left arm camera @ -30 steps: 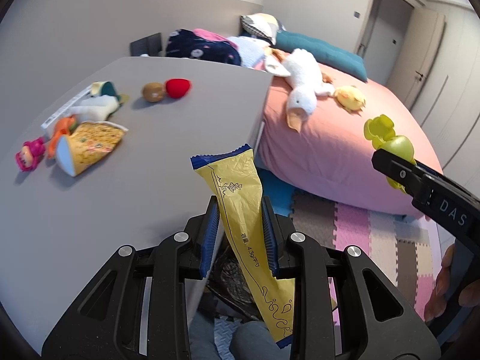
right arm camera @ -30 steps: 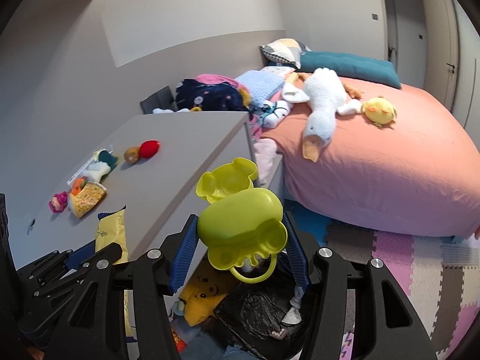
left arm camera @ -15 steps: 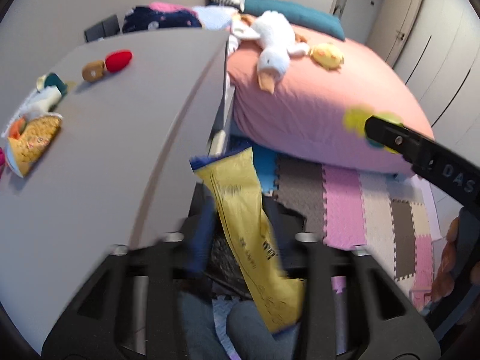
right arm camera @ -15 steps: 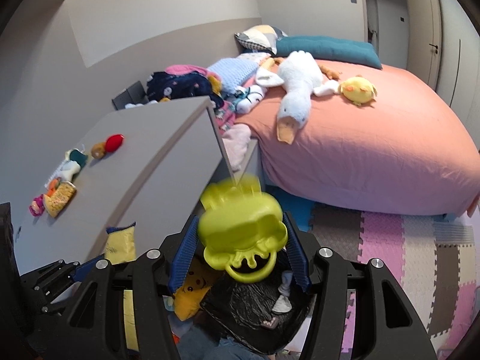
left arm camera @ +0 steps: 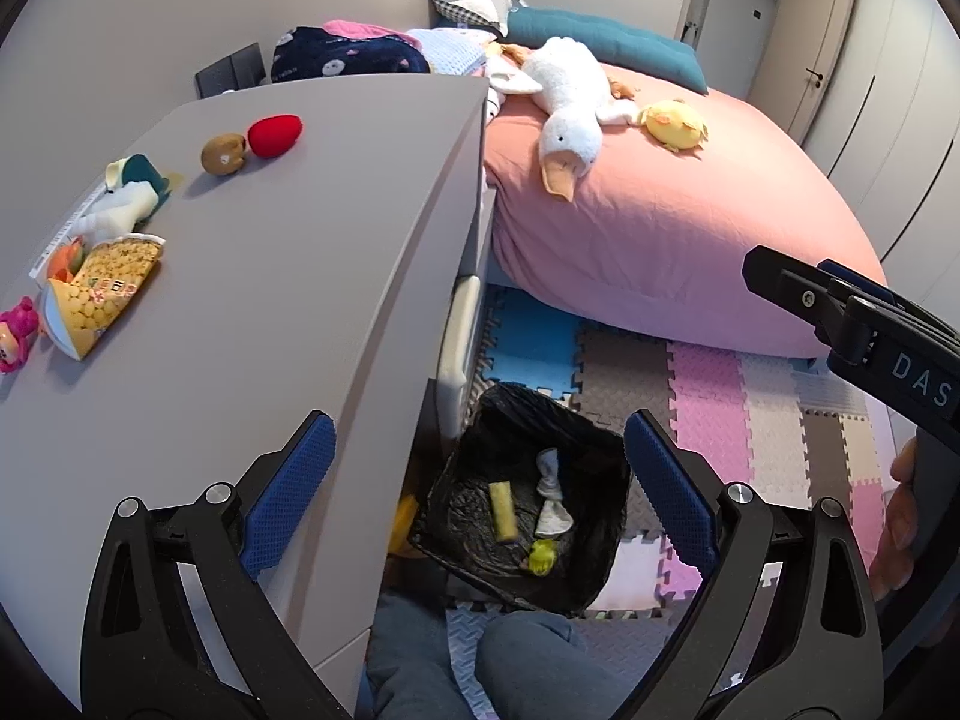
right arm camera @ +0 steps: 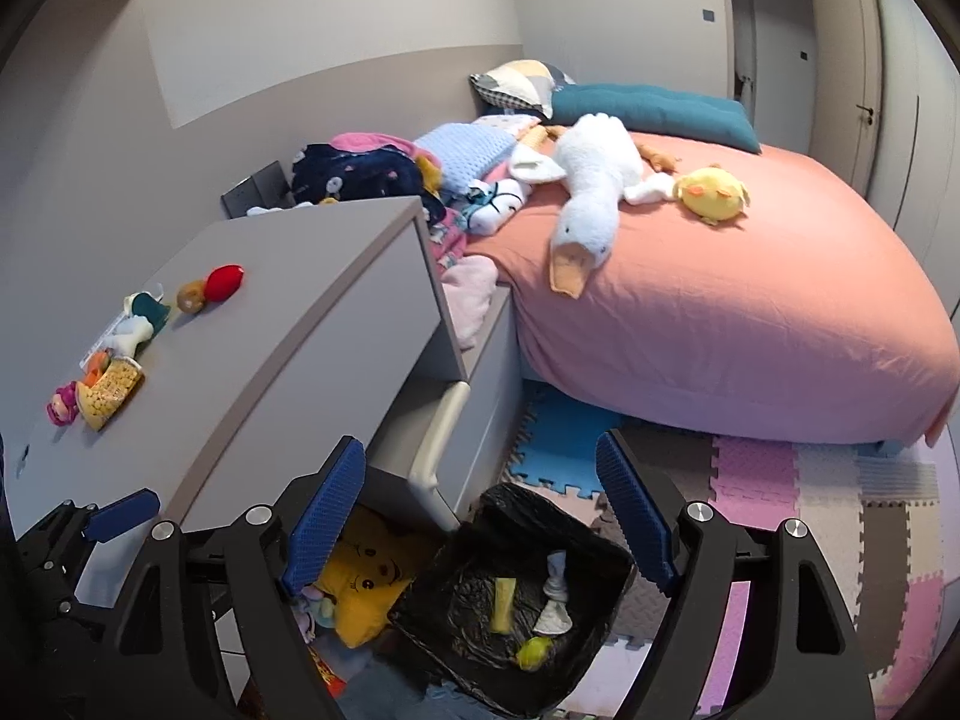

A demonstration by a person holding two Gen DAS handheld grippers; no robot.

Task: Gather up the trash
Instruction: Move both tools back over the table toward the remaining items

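1. Step in hand: the drop. Both tongs are hanging over the black-lined bin (left arm camera: 522, 516), which is sitting on the foam floor mat (left arm camera: 708, 396) between the tabletop (left arm camera: 270, 276) and the bed (left arm camera: 672, 228). By my reading, this pair of pieces is done with.

2. Left tongs (left arm camera: 474, 480): jaws have just been opening and are standing wide apart, nothing between them. Right tongs (right arm camera: 480, 510): the same, just been opening, wide, empty.

3. Trash is lying at the bottom of the bin: a yellow wrapper (left arm camera: 501, 509), a small yellow-green plastic piece (left arm camera: 542, 557) and a crumpled white scrap (left arm camera: 552, 501).

4. More to collect on the tabletop, far left: a yellow snack bag (left arm camera: 99, 294) is lying on its side. Beside it are small toys: a pink figure (left arm camera: 13, 333), a red plush (left arm camera: 273, 135) and a brown ball (left arm camera: 223, 153). Whether those count as trash I cannot tell.

5. Next move, as I judge it: lifting both tongs clear of the bin, swinging left over the tabletop, and closing on the snack bag without sweeping the toys.

6. Edges: the tabletop's right edge is overhanging close beside the bin, so the left tongs are needing to rise before crossing. A drawer handle (right arm camera: 435, 450) is jutting out below that edge.

7. Open room: the middle of the tabletop is bare. The person's knees (left arm camera: 480, 660) are crowding the near side of the bin.
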